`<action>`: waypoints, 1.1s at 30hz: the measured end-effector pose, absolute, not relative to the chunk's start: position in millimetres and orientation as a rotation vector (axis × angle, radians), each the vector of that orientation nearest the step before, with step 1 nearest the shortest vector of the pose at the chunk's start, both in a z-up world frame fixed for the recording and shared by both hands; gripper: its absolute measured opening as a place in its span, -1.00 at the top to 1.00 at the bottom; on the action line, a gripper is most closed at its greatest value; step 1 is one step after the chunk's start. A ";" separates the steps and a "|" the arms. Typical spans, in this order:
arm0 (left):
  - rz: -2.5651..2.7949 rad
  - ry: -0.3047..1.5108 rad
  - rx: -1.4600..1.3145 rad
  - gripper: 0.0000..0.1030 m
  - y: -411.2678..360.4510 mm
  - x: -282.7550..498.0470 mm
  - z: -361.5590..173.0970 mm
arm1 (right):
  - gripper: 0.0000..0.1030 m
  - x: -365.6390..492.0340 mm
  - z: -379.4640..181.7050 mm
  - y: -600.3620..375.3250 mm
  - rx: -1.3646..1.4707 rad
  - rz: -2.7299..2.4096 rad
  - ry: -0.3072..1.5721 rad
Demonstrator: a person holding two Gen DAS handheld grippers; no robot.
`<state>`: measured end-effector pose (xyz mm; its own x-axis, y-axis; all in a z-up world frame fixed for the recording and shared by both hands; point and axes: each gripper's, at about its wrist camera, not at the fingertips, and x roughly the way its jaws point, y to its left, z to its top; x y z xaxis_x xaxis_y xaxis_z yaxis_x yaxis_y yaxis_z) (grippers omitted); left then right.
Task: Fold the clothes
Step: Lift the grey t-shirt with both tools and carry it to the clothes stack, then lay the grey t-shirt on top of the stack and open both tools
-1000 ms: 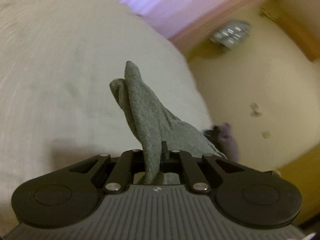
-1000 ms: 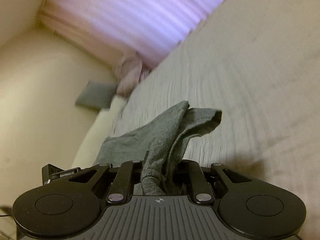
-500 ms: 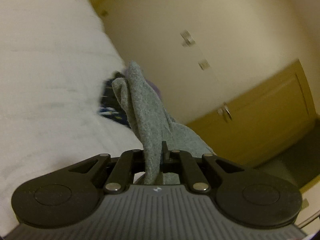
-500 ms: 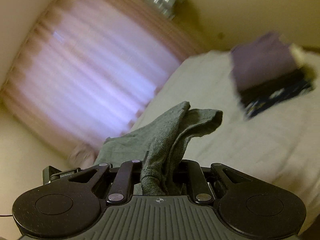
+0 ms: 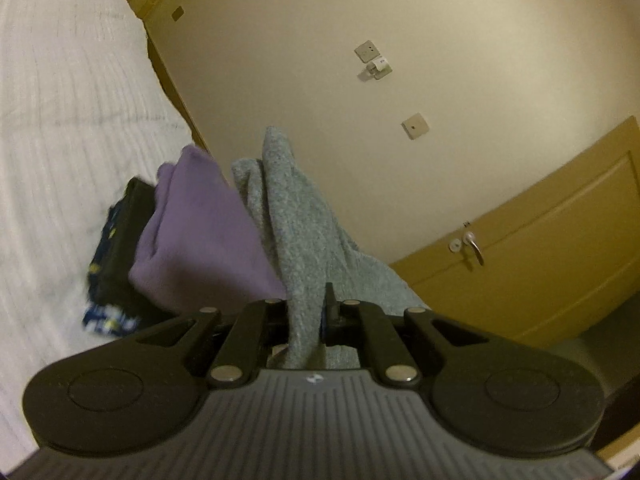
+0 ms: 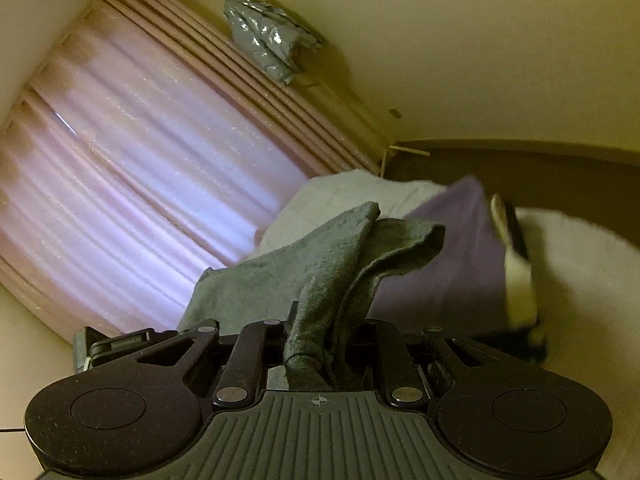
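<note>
My left gripper [image 5: 306,312] is shut on a grey knit garment [image 5: 296,216], whose bunched edge sticks up between the fingers. My right gripper [image 6: 320,344] is shut on the same grey garment [image 6: 320,256], which drapes off to the left. Both hold it in the air beside a stack of folded clothes: a purple one [image 5: 192,236] on top of a dark patterned one [image 5: 116,248]. The stack also shows in the right wrist view [image 6: 452,260]. It lies on the white bed cover [image 5: 60,140].
A cream wall with sockets [image 5: 370,60] and a yellow-brown door with a handle [image 5: 474,246] stand behind the left gripper. Pink curtains [image 6: 140,160] and a silver bag [image 6: 268,40] fill the right wrist view. The bed's edge [image 6: 580,260] lies at right.
Both grippers have swung away from the open bed toward the folded stack, carrying the grey garment. The purple and dark clothes now sit much closer in both views.
</note>
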<state>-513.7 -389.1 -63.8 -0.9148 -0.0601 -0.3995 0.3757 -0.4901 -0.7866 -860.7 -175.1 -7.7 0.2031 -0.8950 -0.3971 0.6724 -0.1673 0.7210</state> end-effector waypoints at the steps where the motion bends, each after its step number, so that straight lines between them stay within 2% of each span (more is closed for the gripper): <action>1: -2.459 1.420 0.467 0.91 -398.4 -528.6 -66.9 | 0.73 -872.6 -10.3 -182.5 1.020 -1.412 -0.281; 7: -2.408 1.426 0.488 0.91 -447.5 -594.2 -90.5 | 0.73 -928.4 -35.1 -235.3 1.027 -1.398 -0.243; 16: -2.321 1.458 0.608 0.91 -503.7 -645.5 -133.8 | 0.72 -984.1 -88.3 -291.0 1.125 -1.378 -0.226; 21: -2.201 1.421 0.743 0.77 -531.8 -659.4 -179.5 | 0.68 -999.4 -139.0 -321.5 1.264 -1.396 -0.147; 22: -2.166 1.441 0.755 0.77 -538.9 -659.2 -189.1 | 0.27 -1000.7 -148.9 -323.5 1.293 -1.407 -0.130; 23: -2.142 1.482 0.745 0.77 -545.6 -657.3 -196.2 | 0.00 -1003.0 -156.3 -324.1 1.308 -1.414 -0.131; 24: -2.130 1.520 0.722 0.77 -550.9 -655.1 -199.9 | -0.01 -1005.9 -162.6 -324.1 1.318 -1.414 -0.141; 26: -2.137 1.534 0.690 0.65 -559.2 -655.1 -200.4 | -0.01 -1016.4 -165.0 -321.0 1.313 -1.391 -0.223; 31: -2.172 1.506 0.697 0.67 -573.0 -671.6 -203.9 | -0.01 -1041.9 -163.8 -327.8 1.272 -1.436 -0.310; 32: -2.185 1.487 0.697 0.87 -573.9 -675.3 -203.2 | 0.18 -1044.6 -163.1 -332.2 1.265 -1.440 -0.301; 33: -2.205 1.466 0.692 0.93 -574.3 -677.3 -201.6 | 0.58 -1046.5 -162.2 -336.4 1.253 -1.441 -0.286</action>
<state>-677.3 -574.3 -201.6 -0.7963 -0.0578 -0.6021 0.5776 -0.3683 -0.7285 -1046.5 -336.4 -162.2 0.2174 -0.8283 -0.5164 0.5682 -0.3228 0.7570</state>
